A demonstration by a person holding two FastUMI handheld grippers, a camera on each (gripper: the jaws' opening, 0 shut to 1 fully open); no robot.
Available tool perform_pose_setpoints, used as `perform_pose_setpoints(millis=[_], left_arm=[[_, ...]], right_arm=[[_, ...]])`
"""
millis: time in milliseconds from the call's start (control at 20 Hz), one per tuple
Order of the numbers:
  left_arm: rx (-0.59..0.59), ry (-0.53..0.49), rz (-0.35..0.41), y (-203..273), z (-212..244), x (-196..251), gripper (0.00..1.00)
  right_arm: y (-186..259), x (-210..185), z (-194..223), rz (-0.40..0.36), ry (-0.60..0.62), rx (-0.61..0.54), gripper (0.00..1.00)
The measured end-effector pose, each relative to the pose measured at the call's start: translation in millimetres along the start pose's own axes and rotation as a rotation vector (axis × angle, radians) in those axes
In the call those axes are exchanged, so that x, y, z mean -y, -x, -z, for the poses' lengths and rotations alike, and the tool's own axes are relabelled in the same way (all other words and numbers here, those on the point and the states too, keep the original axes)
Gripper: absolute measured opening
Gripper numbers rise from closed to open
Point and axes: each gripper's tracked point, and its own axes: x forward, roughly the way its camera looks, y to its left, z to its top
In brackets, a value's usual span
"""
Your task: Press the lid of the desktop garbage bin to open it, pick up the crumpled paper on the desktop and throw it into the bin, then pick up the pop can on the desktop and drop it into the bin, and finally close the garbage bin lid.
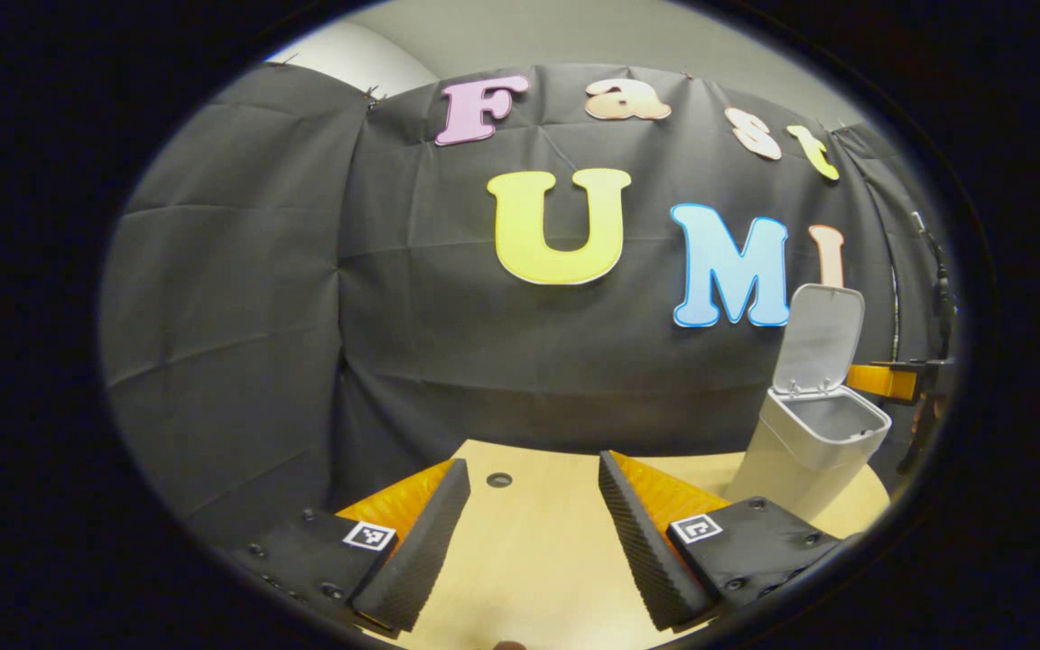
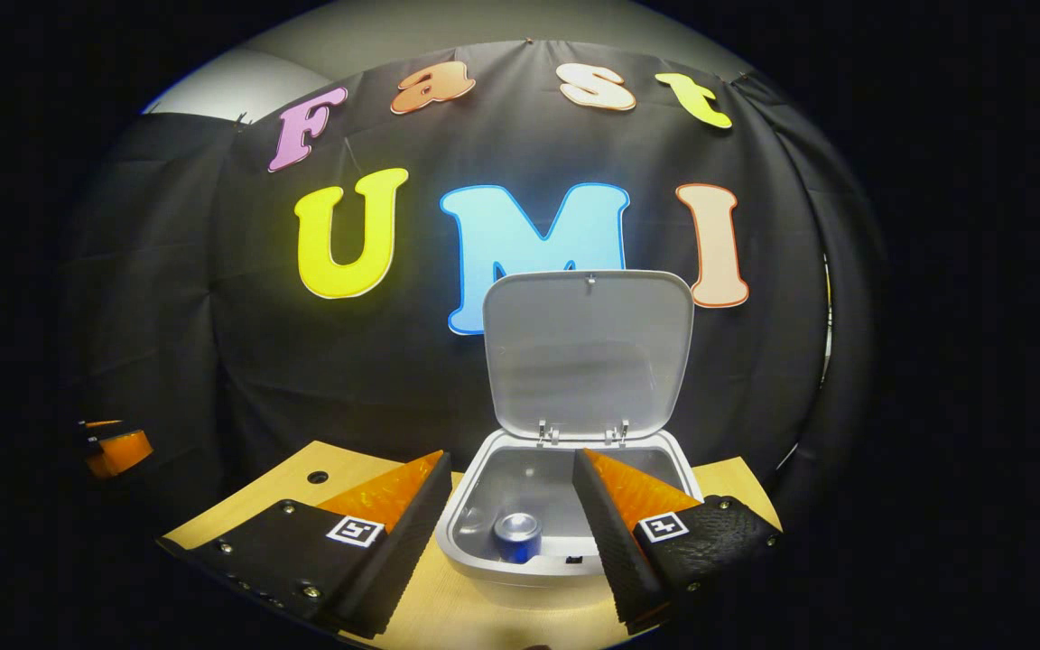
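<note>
Right gripper (image 2: 511, 542) hangs over the front of the bin (image 2: 565, 560), fingers spread wide and holding nothing, probably because the can (image 2: 517, 534) is already inside: it stands upright on the bin floor near the front left corner. Paper can't be made out in the bin from here. Lid (image 2: 589, 357) stands upright at the back hinges, so the mouth is open and the likely remaining step is closing it. Left gripper (image 1: 533, 533) is parked low over bare desk (image 1: 529, 578), well left of the bin (image 1: 813, 451), also wide apart and empty, seemingly out of the way.
</note>
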Motion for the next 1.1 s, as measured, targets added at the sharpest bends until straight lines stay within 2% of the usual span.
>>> perform_pose_setpoints(millis=[350, 550, 600, 650, 900, 950, 1050, 1100], left_arm=[[-0.001, -0.004, 0.001, 2, 2, -1, 1.00], [-0.010, -0.006, 0.000, 2, 7, -3, 1.00], [-0.012, -0.011, -0.002, 3, 8, -5, 0.95], [-0.013, -0.014, -0.004, 1, 9, -7, 1.00], [-0.015, -0.011, 0.000, 0, 10, -8, 1.00], [-0.016, -0.010, 0.000, -1, 11, -8, 1.00], [-0.018, -0.005, 0.001, 0, 13, -8, 0.85], [-0.019, -0.004, 0.001, -1, 14, -9, 0.85]], right_arm=[[1, 6, -12, 0.013, 0.006, 0.028, 0.87], [-2, 12, -37, 0.032, 0.039, 0.080, 0.87], [-4, 12, -44, 0.033, 0.045, 0.091, 0.87], [-5, 12, -51, 0.034, 0.053, 0.102, 0.87], [-9, 15, -97, 0.055, 0.121, 0.199, 0.87], [-12, 22, -95, 0.056, 0.118, 0.212, 0.87], [-16, 24, -105, 0.066, 0.109, 0.231, 0.87], [-18, 27, -109, 0.076, 0.104, 0.243, 0.87]])
